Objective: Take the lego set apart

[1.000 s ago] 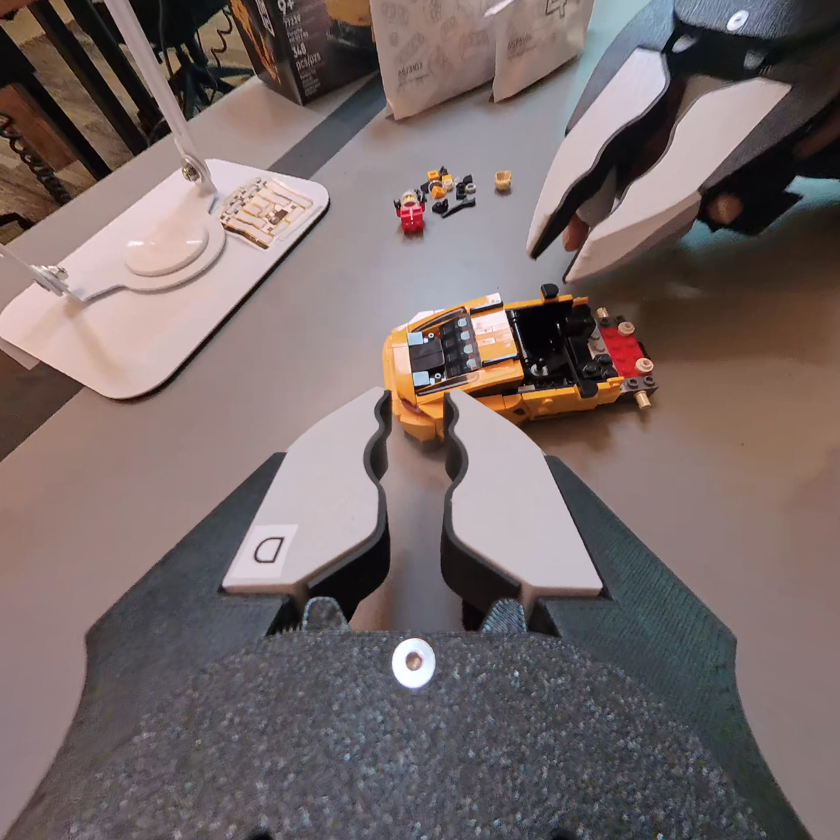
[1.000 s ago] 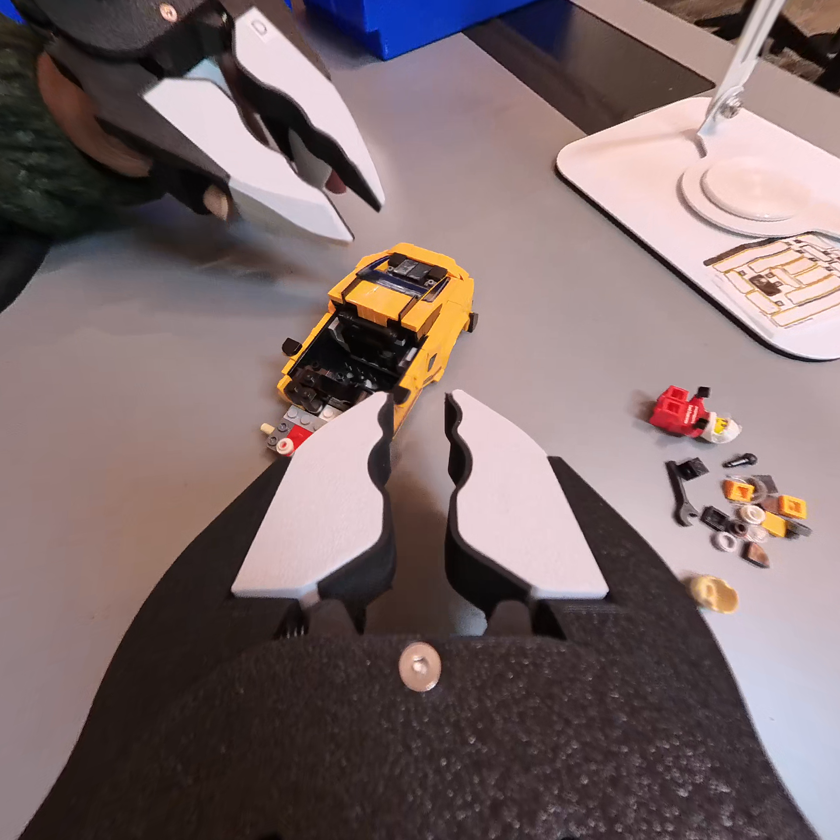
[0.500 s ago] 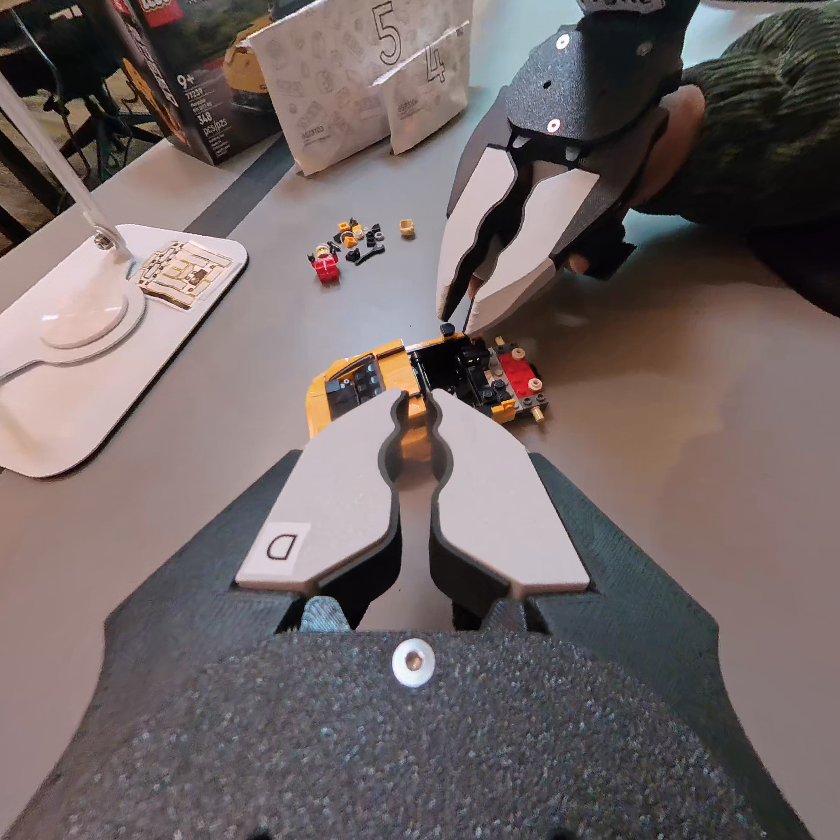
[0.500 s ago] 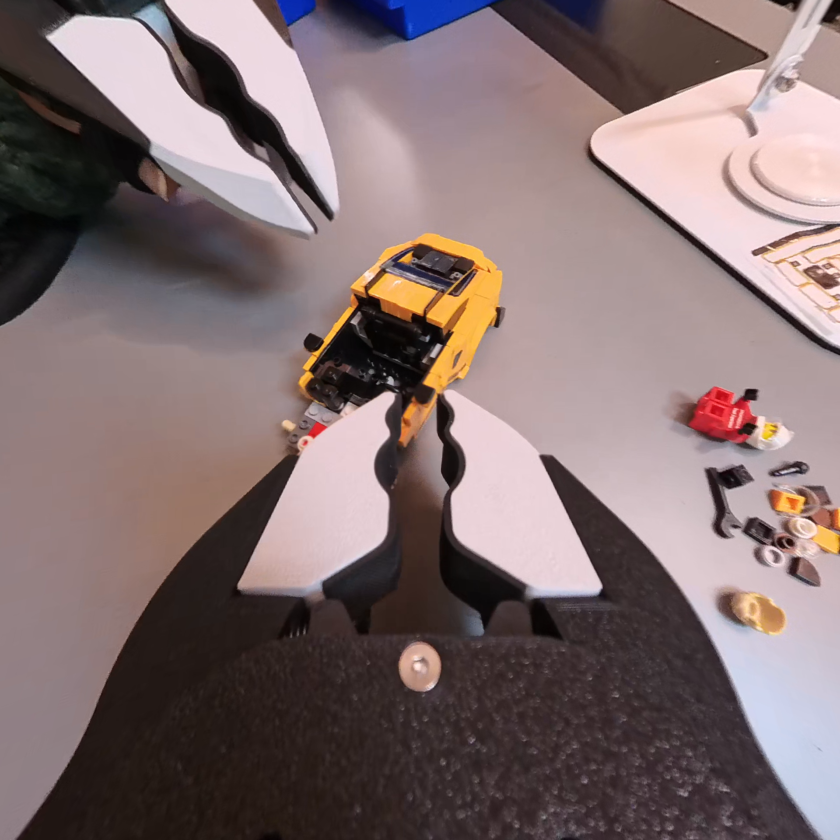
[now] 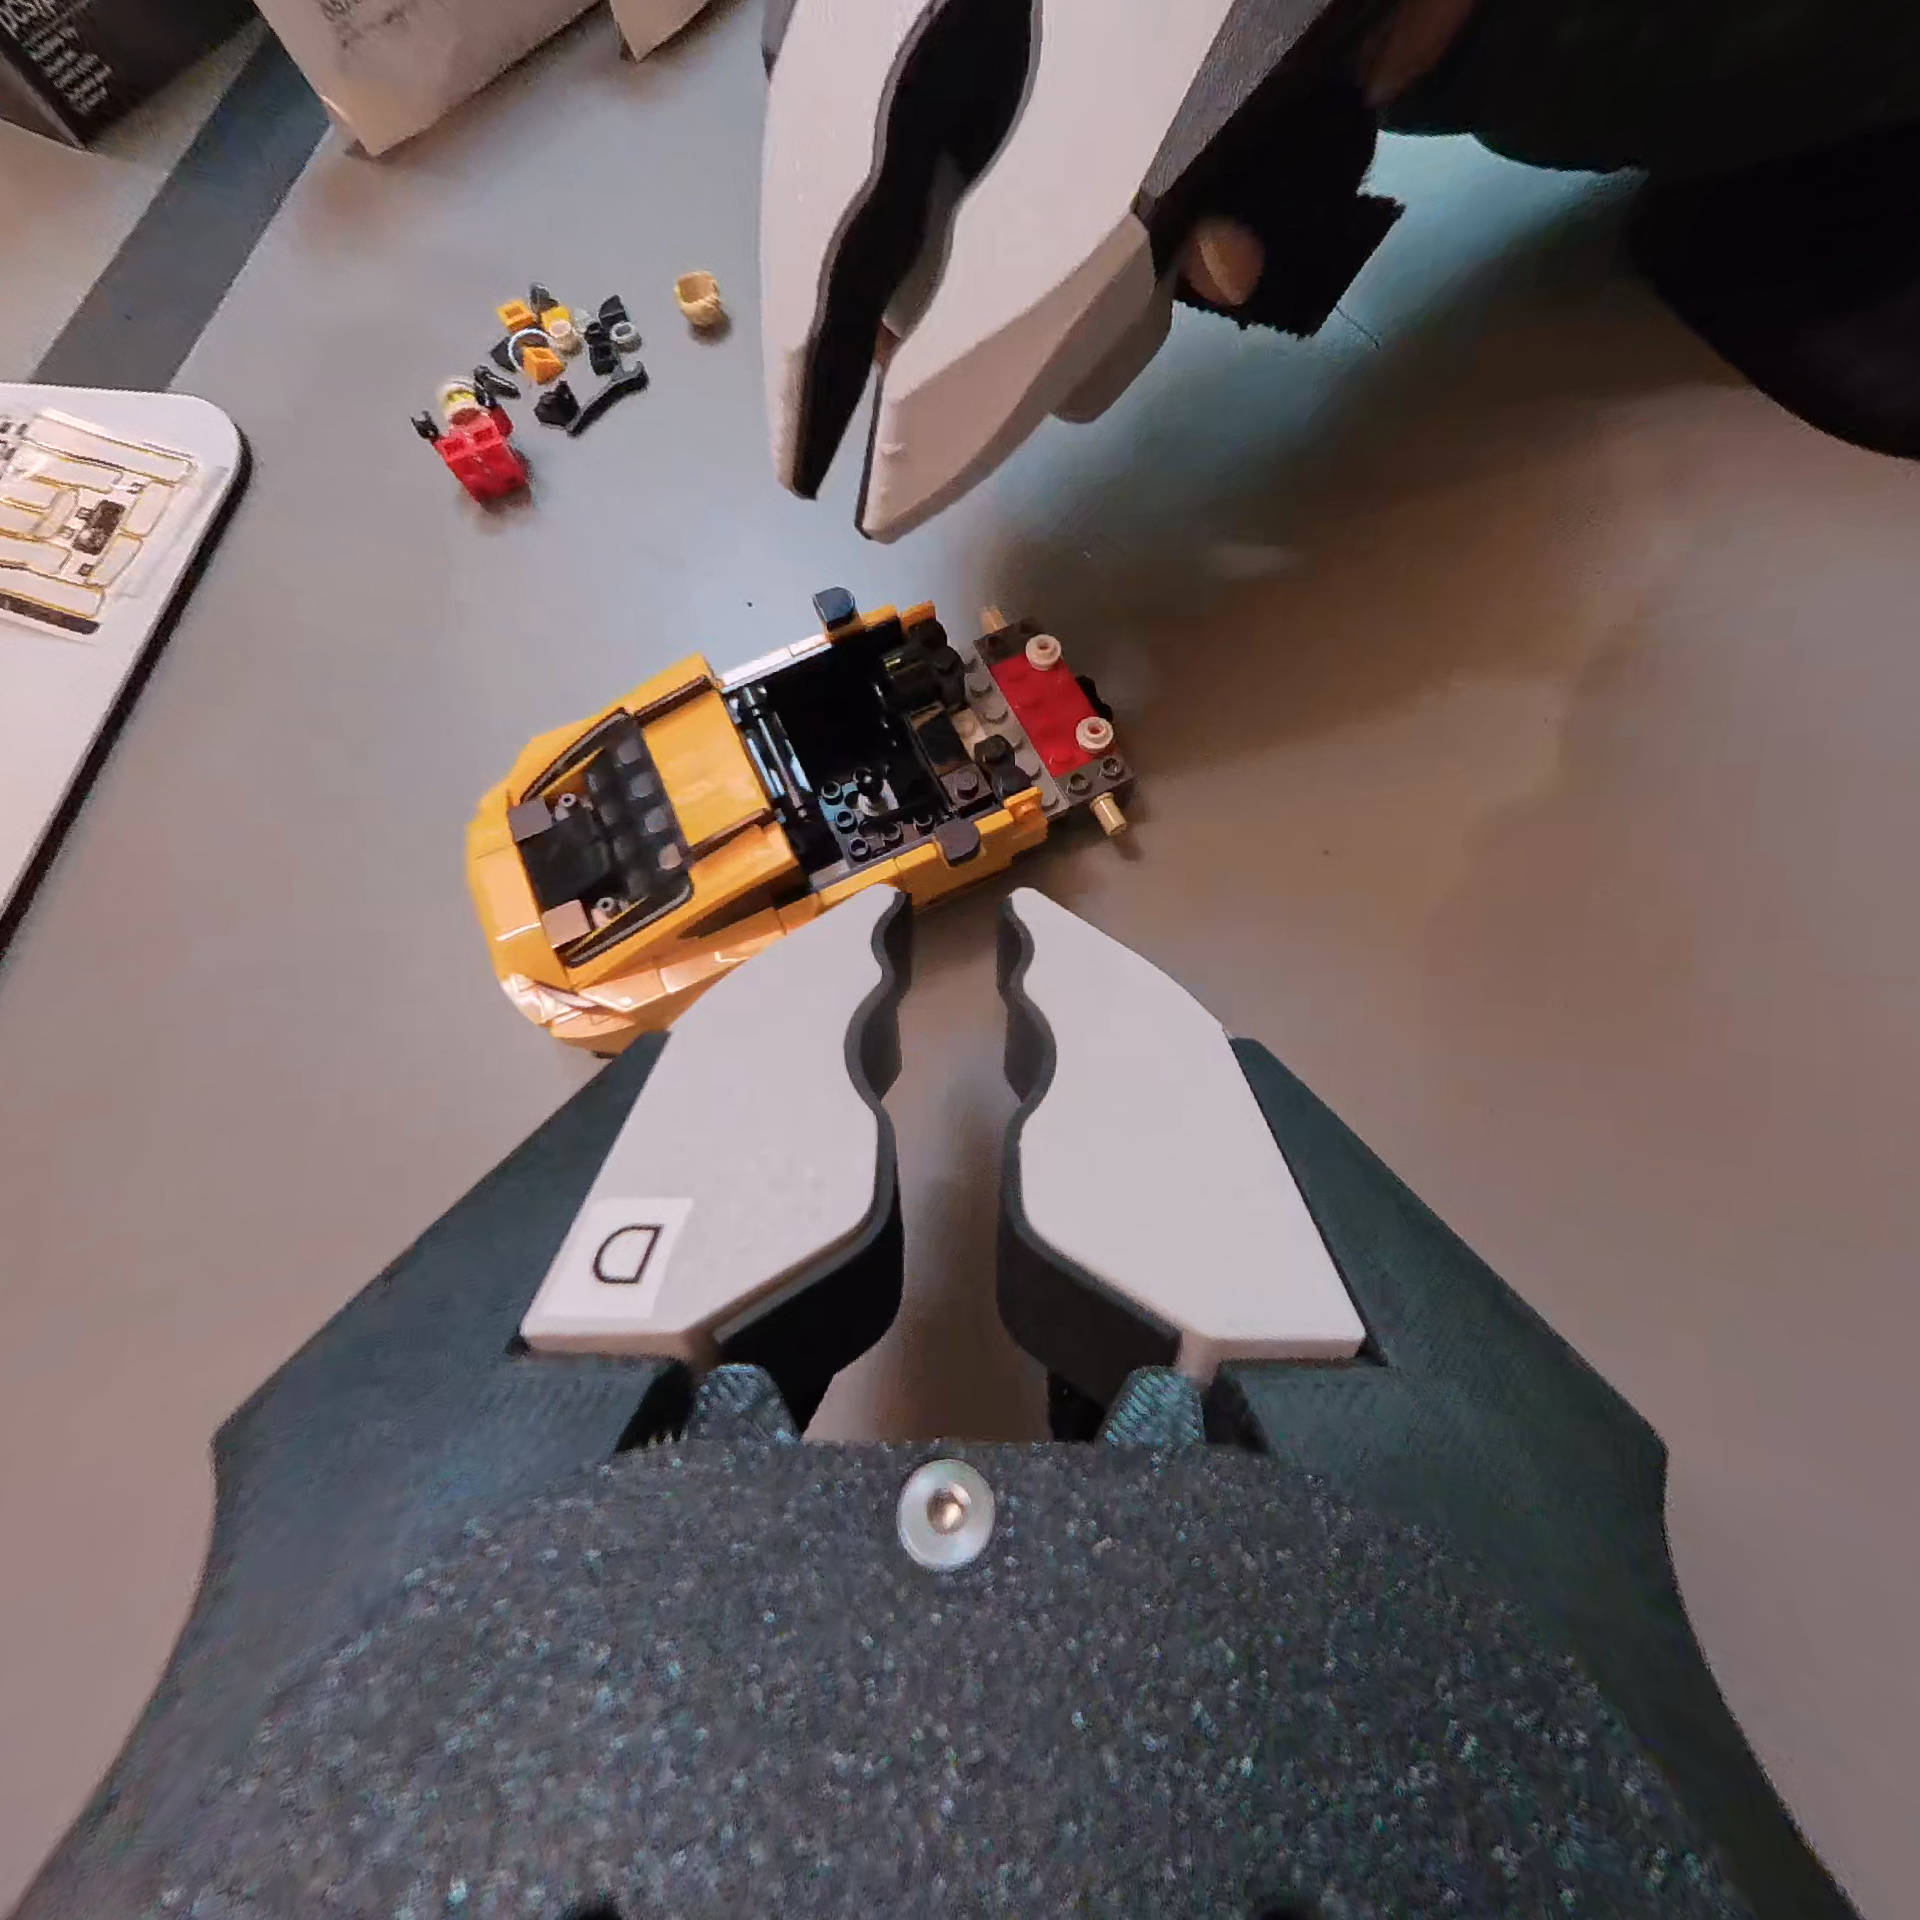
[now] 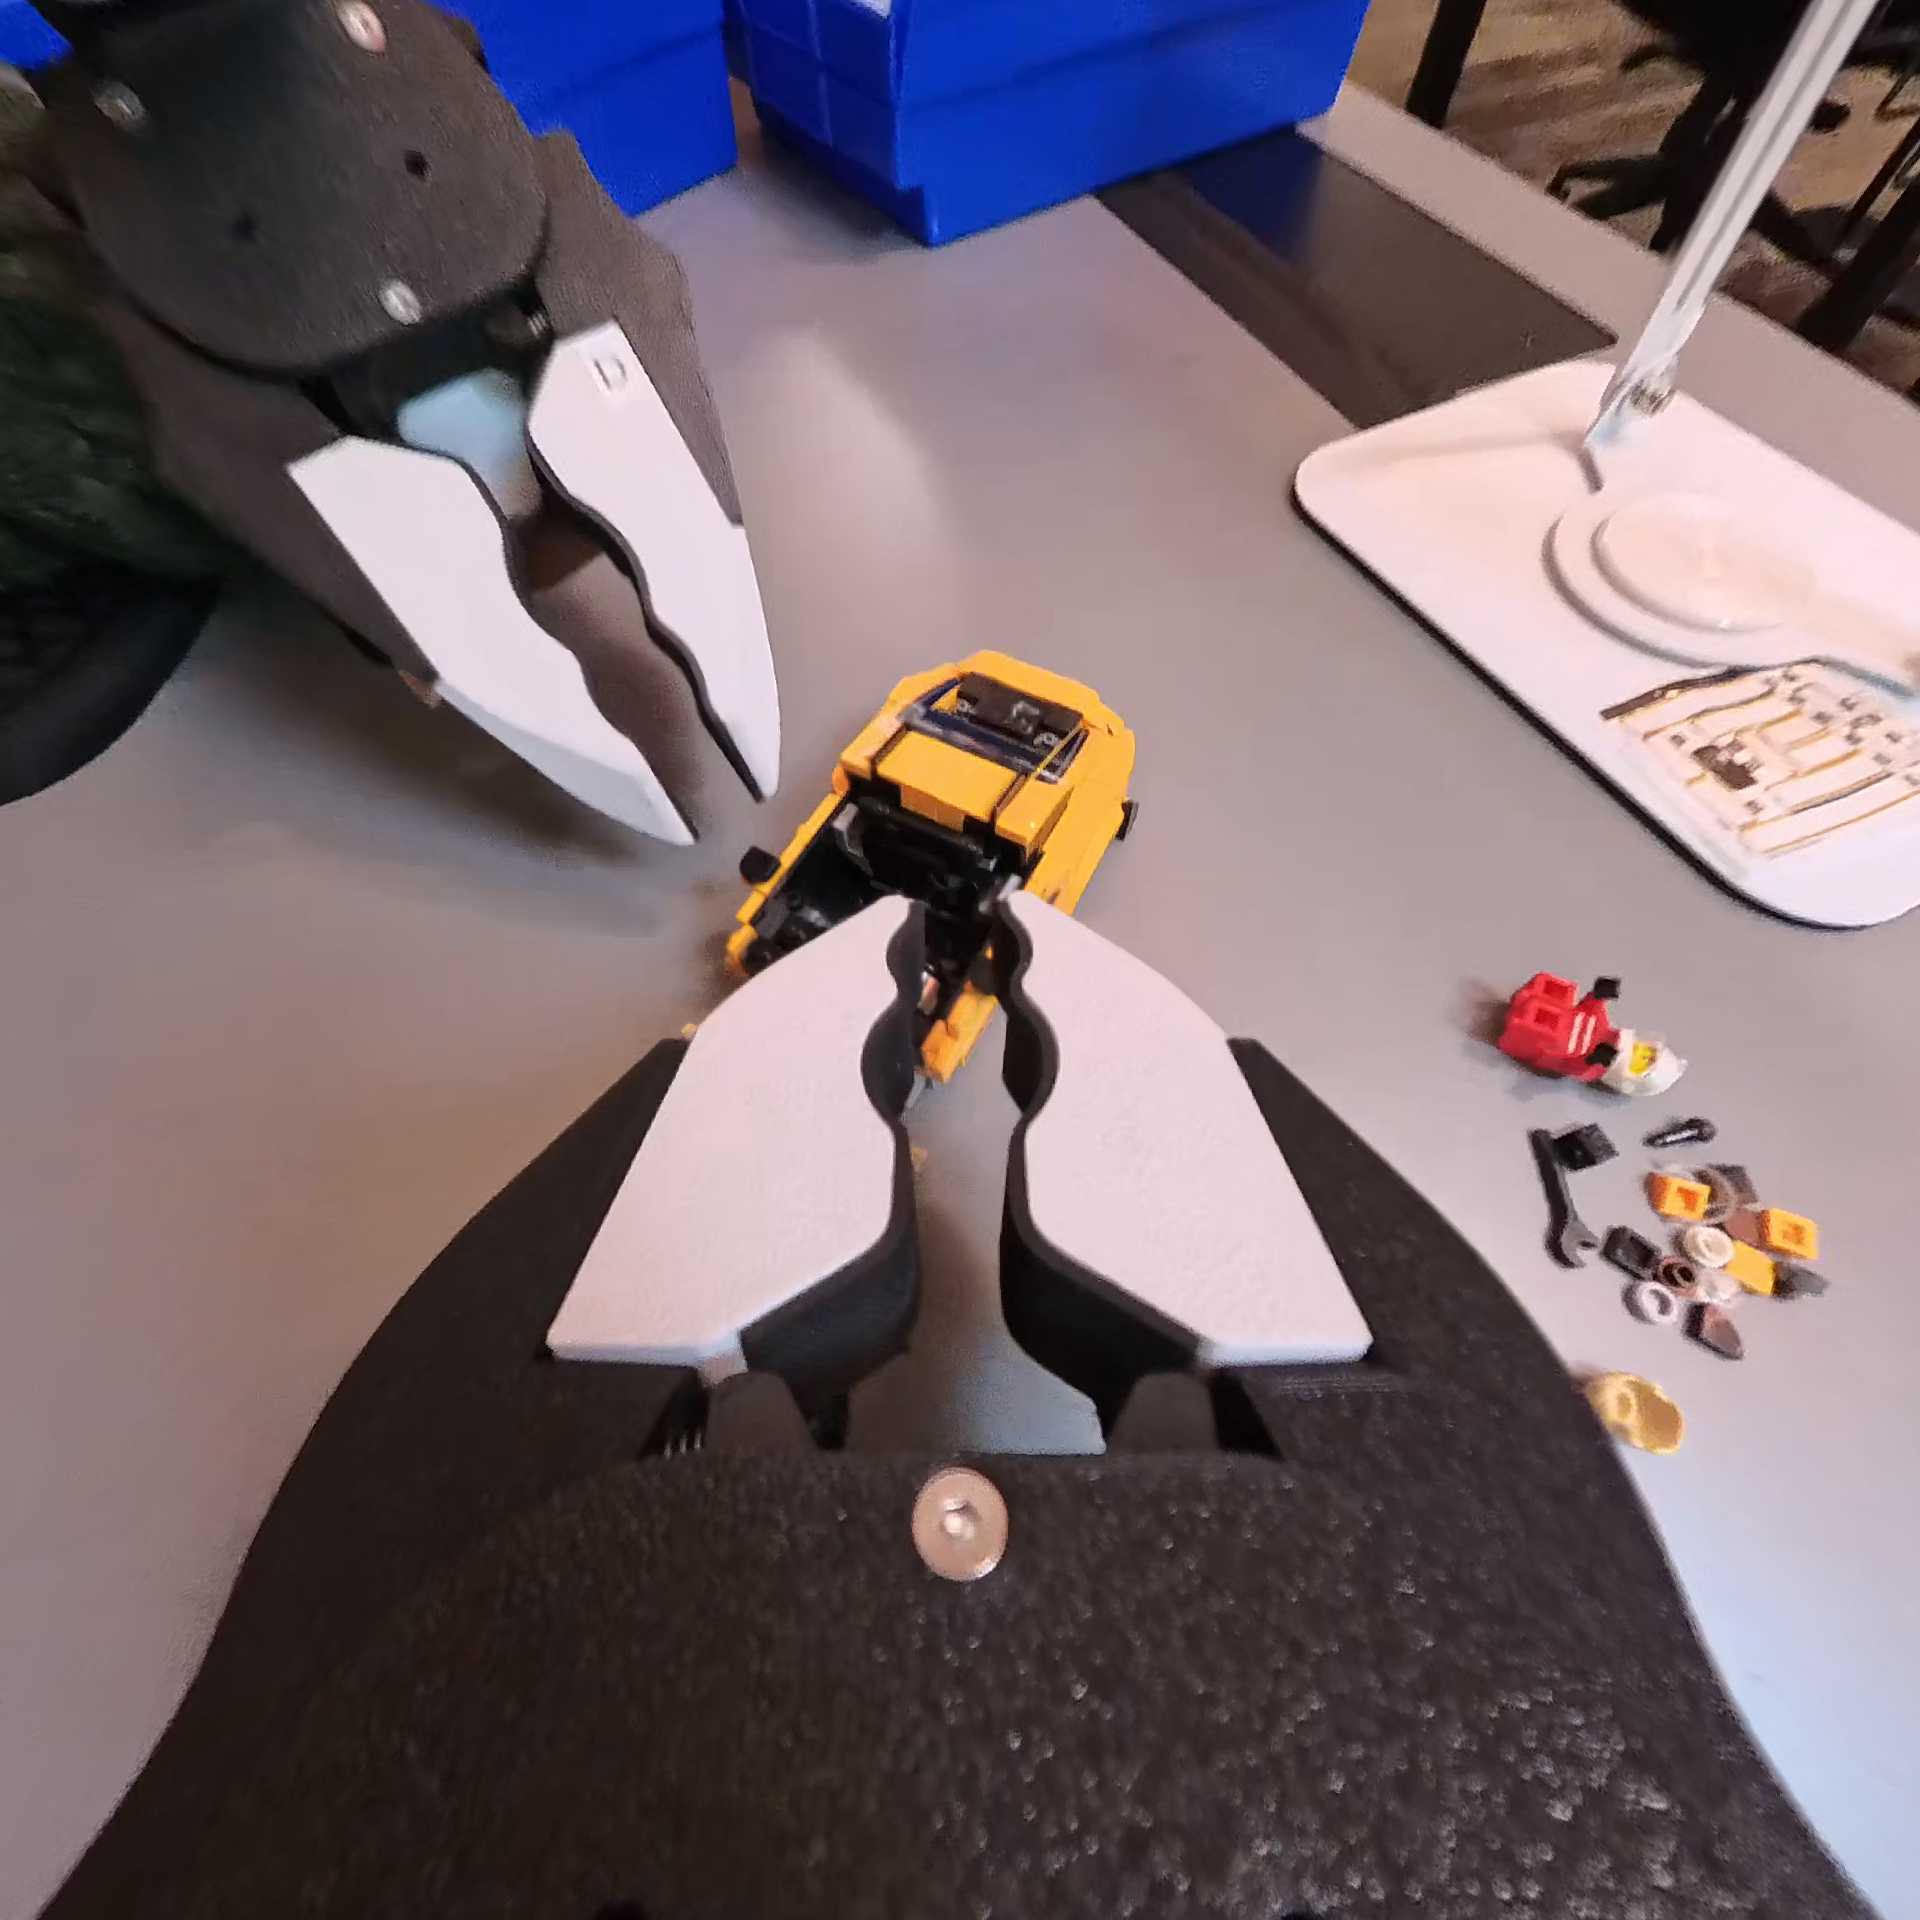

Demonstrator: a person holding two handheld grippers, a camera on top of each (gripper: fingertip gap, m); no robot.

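Grey table [image 6: 1091, 436] with a dark strip [image 6: 1382, 270] across it. Blue bins [image 6: 997, 94] at the far edge, white stand base [image 6: 1455, 520] with metal pole [image 6: 1714, 197], dark chair legs [image 6: 1870, 260] behind.

Even, fairly bright indoor light falls on the smooth grey table [image 5: 1455, 935], which carries a soft pale sheen in the left wrist view. Soft, blurred shadows lie under the yellow brick-built toy car [image 5: 748, 810]. Both wide-angle pictures bend strongly toward the edges. The right wrist view is slightly motion-blurred, smearing the blue plastic bins [image 6: 1018, 94].
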